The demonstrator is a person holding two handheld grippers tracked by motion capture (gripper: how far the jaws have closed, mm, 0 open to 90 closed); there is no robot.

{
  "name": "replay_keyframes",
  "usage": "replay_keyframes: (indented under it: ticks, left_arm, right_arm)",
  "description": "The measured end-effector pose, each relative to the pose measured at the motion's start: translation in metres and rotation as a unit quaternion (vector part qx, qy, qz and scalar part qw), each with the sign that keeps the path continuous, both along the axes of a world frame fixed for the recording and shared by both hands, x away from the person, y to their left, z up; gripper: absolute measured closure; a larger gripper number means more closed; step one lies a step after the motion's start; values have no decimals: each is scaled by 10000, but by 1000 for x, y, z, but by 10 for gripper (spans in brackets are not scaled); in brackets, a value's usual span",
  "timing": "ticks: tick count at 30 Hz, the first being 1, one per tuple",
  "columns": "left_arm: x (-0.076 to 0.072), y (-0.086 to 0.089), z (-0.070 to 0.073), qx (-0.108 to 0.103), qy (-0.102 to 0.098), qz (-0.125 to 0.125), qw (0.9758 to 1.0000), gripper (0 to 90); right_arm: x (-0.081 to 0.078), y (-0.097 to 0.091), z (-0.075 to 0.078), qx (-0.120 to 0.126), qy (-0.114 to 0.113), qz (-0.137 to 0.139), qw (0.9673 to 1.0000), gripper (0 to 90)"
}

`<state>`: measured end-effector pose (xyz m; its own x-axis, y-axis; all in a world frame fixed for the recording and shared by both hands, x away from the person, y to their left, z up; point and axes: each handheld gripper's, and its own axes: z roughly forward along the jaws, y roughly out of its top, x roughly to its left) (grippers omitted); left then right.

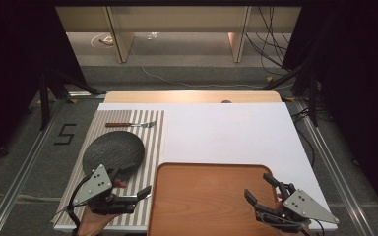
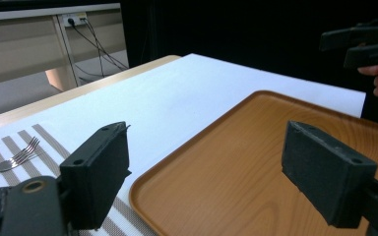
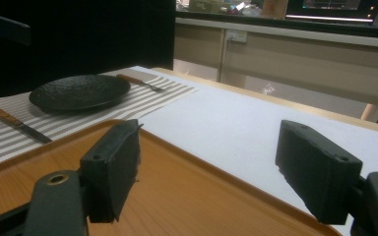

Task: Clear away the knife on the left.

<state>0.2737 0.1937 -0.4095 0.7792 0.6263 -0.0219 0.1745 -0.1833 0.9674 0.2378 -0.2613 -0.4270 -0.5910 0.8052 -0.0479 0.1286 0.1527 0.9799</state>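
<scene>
I had the wooden tray (image 1: 211, 196) in front of me at the near edge of the white table (image 1: 236, 128), and it lay bare, with nothing on its brown surface. My right gripper (image 1: 262, 189) hung over the tray's near right corner with its jaws spread wide and nothing between them; in the right gripper view (image 3: 206, 172) I saw both black jaws framing the tray's rim and the white tabletop past it. My left gripper (image 1: 145, 192) sat just off the tray's left edge, pointing toward it, jaws likewise parted and empty; in the left gripper view (image 2: 204, 172) one jaw stood over the striped placemat (image 2: 54, 142) and the other over the tray. That placemat (image 1: 150, 137) lay flat against the tray's left side and ran away from me. On it, left of the tray's far left corner, rested a dark round plate (image 1: 113, 151). Beyond the plate lay a fork (image 1: 130, 124) with a wooden handle, set crosswise. In the right gripper view I also made out what looked like a knife (image 3: 17, 124) with a wooden handle on the placemat, nearer than the plate (image 3: 78, 91), though the blade was too dim to be sure.
</scene>
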Motion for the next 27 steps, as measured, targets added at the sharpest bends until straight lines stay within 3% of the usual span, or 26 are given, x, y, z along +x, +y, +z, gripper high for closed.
replay_keyframes:
  ticks: [10, 27]
  left_arm:
    - [4, 4, 1, 335, 238, -49, 9991, 167]
    - [11, 13, -1, 671, 614, -18, 9959, 172]
  right_arm:
    - [0, 0, 0, -4, -4, 4, 10000, 262]
    - [0, 0, 0, -4, -5, 3, 10000, 261]
